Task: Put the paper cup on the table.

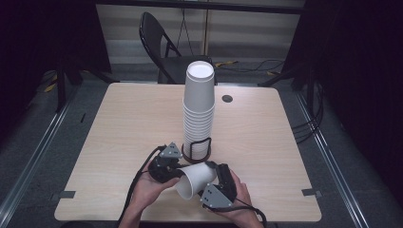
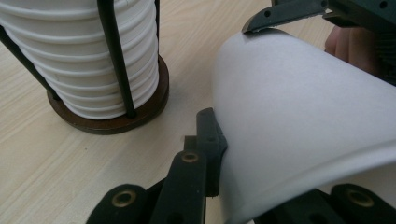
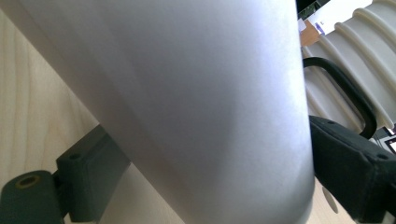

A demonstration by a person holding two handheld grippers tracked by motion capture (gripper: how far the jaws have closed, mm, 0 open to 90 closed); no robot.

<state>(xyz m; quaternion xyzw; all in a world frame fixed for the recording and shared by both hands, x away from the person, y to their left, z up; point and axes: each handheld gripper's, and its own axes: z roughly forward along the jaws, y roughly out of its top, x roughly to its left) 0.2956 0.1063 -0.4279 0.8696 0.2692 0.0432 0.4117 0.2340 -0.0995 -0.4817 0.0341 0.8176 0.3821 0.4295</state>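
Observation:
A single white paper cup (image 1: 195,179) lies on its side just above the table's front edge, mouth toward the lower left. My left gripper (image 1: 178,172) is shut on its wall near the rim (image 2: 280,186). My right gripper (image 1: 215,172) is shut across the cup's body near the base, one jaw on each side (image 3: 219,163). Behind them a tall stack of white cups (image 1: 198,109) stands in a black wire holder (image 1: 197,149) on a brown round base (image 2: 112,123). The stack's ribbed rims (image 3: 355,46) show close by in the right gripper view.
The light wooden table (image 1: 119,123) has a dark round hole (image 1: 227,99) right of the stack. A black folding chair (image 1: 161,42) stands beyond the far edge. Cables trail from both grippers toward the person's hands at the front.

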